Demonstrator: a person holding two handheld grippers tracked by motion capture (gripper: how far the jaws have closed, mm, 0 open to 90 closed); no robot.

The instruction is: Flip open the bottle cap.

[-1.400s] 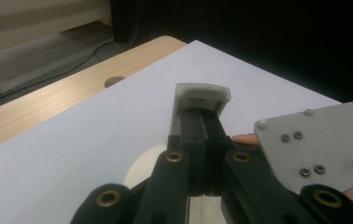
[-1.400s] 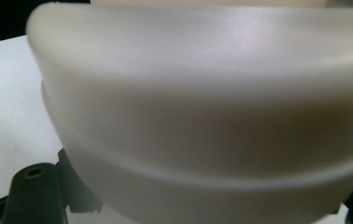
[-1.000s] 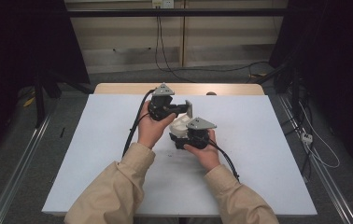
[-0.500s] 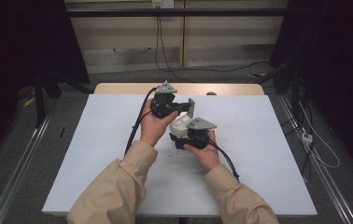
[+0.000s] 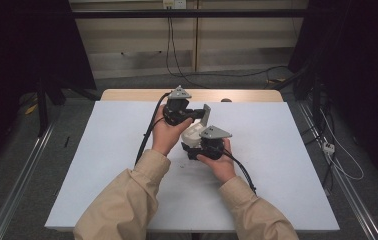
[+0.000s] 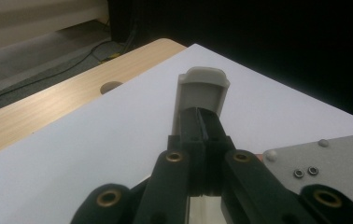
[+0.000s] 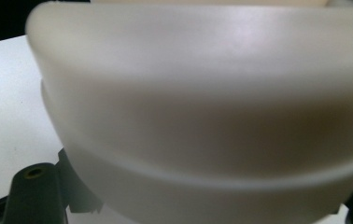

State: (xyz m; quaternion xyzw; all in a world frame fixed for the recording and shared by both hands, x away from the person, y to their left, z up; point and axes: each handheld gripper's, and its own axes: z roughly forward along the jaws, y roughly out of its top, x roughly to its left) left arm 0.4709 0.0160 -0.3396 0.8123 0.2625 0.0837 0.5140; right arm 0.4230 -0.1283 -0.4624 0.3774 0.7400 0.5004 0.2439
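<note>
At the middle of the white table (image 5: 102,165), two hands hold the grippers close together. A white rounded plastic case (image 5: 192,134) is clamped in my right gripper (image 5: 194,146), which is shut on it. In the right gripper view the case (image 7: 202,107) looms very close, with one black finger (image 7: 34,196) at the lower left. A pale grey flat lid (image 5: 206,115) stands upright beside the case. My left gripper (image 5: 199,114) is shut on that lid, its jaws pinching the lower part of the lid (image 6: 201,86) in the left gripper view.
The wooden tabletop's far edge (image 5: 127,95) shows beyond the white mat, with a round hole (image 6: 111,86) in it. The right gripper's grey plate (image 6: 324,163) sits just beside the left jaws. Cables trail from both grippers across the mat. Dark curtains flank the table.
</note>
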